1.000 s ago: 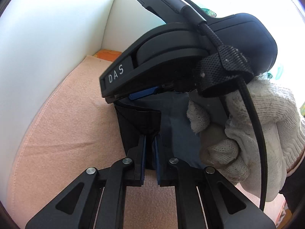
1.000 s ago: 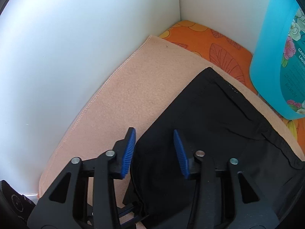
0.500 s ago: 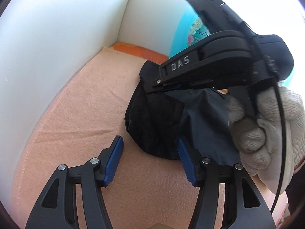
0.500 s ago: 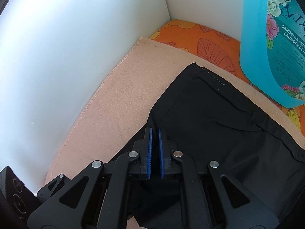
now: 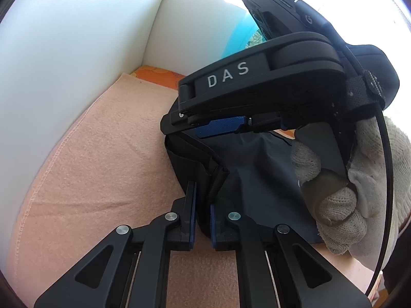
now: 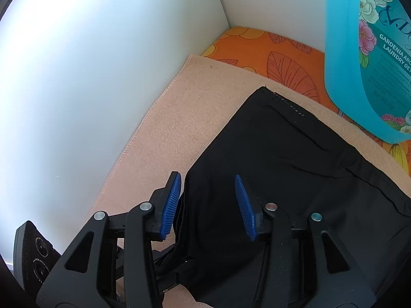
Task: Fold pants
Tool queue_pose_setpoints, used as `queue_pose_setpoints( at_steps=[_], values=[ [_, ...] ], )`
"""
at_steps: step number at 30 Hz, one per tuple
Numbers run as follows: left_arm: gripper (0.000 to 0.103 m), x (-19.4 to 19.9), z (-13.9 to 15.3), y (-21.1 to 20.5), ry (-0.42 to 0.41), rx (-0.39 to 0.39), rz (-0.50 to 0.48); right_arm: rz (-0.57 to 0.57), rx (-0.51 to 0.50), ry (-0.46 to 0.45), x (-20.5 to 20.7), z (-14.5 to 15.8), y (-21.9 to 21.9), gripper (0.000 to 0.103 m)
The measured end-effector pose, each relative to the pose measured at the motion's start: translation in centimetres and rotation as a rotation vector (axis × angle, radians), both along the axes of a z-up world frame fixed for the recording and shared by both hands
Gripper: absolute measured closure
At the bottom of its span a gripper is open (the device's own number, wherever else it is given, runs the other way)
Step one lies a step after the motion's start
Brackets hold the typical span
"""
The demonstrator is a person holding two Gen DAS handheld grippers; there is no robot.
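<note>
One pair of black pants [image 6: 295, 179]. The left claw [image 5: 203, 215] pinches its edge; the right claw [image 6: 208, 202] is wide open above it. One blue bottle [image 6: 364, 51] ahead reads "LAUNDRY".

Peach towel [image 6: 179, 118] lying beneath and ahead of the fingers; orange leaf-print cloth [image 6: 269, 51] showing beyond it; blue detergent bottle [image 6: 359, 51] standing far right; white walls [image 6: 90, 77] meeting ahead.
</note>
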State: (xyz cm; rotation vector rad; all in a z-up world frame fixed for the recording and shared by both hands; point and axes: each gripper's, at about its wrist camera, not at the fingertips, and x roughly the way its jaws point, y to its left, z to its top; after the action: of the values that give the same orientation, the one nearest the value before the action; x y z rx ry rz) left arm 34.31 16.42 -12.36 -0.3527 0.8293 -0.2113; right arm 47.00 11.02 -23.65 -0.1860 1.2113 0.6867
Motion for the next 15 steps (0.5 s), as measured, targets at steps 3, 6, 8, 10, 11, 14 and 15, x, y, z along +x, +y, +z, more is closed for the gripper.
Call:
queue_pose_setpoints(
  at_steps=[3, 6, 8, 10, 11, 14, 15],
  values=[
    [0.096, -0.2, 0.3, -0.9, -0.018, 0.02, -0.013, 0.04, -0.033, 0.031, -0.3, -0.7, 1.2, 0.057],
    [0.096, 0.1, 0.3, -2.1, -0.038, 0.057, -0.027, 0.084, -0.112, -0.032, -1.5, -1.2, 2.4, 0.057],
    [0.096, 0.0, 0.4, -2.6, -0.037, 0.078, -0.024, 0.067, -0.146, -0.07, -1.7, -1.2, 2.4, 0.071],
    [0.096, -0.1, 0.5, -2.9, -0.043, 0.097, -0.009, 0.037, -0.113, -0.039, -1.1, -1.1, 1.3, 0.093],
    [0.095, -0.1, 0.5, -3.1, -0.04, 0.111, 0.001, 0.026, -0.086, -0.022, -0.9, -0.9, 0.7, 0.096],
    [0.076, -0.8, 0.3, -3.5, -0.013, 0.161, 0.027, 0.001, -0.045, -0.025, -0.8, -0.2, -0.5, 0.098],
    [0.056, -0.7, 0.2, -3.8, 0.002, 0.177, 0.045, -0.006, -0.03, -0.028, -0.8, 0.2, -0.9, 0.098]
  ],
)
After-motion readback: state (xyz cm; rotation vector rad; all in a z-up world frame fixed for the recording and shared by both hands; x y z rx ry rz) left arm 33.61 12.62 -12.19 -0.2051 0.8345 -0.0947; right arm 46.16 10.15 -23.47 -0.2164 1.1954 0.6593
